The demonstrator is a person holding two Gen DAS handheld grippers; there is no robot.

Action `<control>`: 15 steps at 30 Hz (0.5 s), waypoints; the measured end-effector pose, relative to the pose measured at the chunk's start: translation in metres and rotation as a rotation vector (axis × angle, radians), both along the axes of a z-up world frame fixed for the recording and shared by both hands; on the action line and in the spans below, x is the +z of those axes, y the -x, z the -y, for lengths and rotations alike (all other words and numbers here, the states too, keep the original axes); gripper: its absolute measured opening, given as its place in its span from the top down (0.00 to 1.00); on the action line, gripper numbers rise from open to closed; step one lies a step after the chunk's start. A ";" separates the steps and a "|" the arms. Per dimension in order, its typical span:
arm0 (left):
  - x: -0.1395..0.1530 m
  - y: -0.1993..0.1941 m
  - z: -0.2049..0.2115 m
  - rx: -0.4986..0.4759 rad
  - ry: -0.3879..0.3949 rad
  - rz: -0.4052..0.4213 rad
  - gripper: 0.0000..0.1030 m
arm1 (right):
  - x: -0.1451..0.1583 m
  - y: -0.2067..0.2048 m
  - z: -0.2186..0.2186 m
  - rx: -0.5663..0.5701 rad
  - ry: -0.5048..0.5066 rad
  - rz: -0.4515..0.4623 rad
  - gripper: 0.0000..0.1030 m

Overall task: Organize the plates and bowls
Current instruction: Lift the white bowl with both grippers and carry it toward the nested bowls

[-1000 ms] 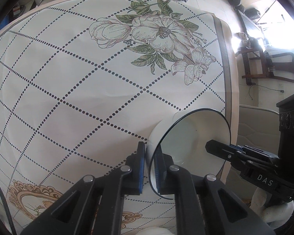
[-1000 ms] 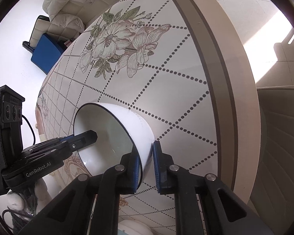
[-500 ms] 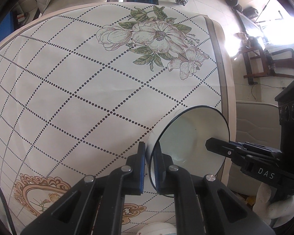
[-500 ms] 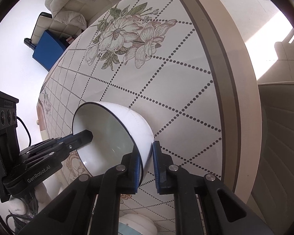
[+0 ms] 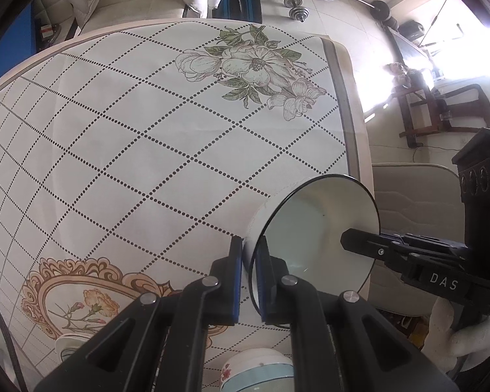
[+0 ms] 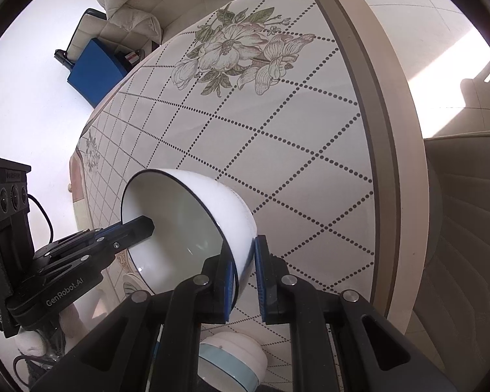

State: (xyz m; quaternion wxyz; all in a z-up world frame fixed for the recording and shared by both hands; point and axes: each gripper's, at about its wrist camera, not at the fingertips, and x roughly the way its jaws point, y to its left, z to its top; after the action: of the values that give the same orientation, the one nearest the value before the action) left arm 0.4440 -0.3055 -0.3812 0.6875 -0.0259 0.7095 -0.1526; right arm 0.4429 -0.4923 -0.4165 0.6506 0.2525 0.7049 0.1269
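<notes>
A white bowl with a thin black rim (image 5: 313, 225) hangs above the table, held from both sides. My left gripper (image 5: 249, 277) is shut on its rim on one side. My right gripper (image 6: 246, 281) is shut on the opposite rim, where the bowl (image 6: 209, 215) tilts with its opening to the left. Each gripper shows in the other's view: the right one (image 5: 408, 258) and the left one (image 6: 91, 245). A second white bowl with a pale blue band (image 5: 258, 372) sits on the table below, also in the right wrist view (image 6: 232, 359).
The table carries a cloth (image 5: 147, 150) with dotted diamonds and flower prints. A dish rim (image 5: 68, 346) peeks out at the lower left. Table edge and a padded chair (image 6: 467, 228) lie to the right. Sofa, blue box and barbells stand beyond the table.
Both grippers have lifted the black-rimmed bowl higher above the table. More of the cloth and the blue-banded bowl below have come into view.
</notes>
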 end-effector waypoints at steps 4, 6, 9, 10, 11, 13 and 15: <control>0.016 0.018 -0.005 0.000 0.006 0.017 0.94 | 0.017 0.020 -0.003 0.001 0.000 0.013 0.87; 0.023 0.026 -0.001 -0.004 0.009 0.022 0.94 | 0.026 0.033 -0.004 -0.001 -0.001 0.018 0.87; 0.030 0.042 0.001 -0.019 0.016 0.025 0.94 | 0.038 0.054 -0.005 -0.010 -0.004 0.024 0.87; 0.032 0.047 0.000 -0.020 0.019 0.026 0.94 | 0.042 0.061 -0.004 -0.015 -0.007 0.025 0.87; 0.035 0.053 -0.001 -0.028 0.021 0.027 0.94 | 0.045 0.068 -0.005 -0.017 -0.008 0.027 0.87; 0.039 0.066 -0.004 -0.037 0.024 0.035 0.94 | 0.049 0.084 -0.007 -0.024 -0.013 0.027 0.87; 0.043 0.078 -0.006 -0.048 0.025 0.038 0.94 | 0.052 0.100 -0.009 -0.030 -0.017 0.026 0.87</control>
State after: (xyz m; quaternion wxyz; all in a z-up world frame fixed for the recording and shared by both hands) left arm 0.3656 -0.2995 -0.3381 0.6965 -0.0147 0.6949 -0.1784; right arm 0.3429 -0.4828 -0.3645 0.6592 0.2670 0.6915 0.1263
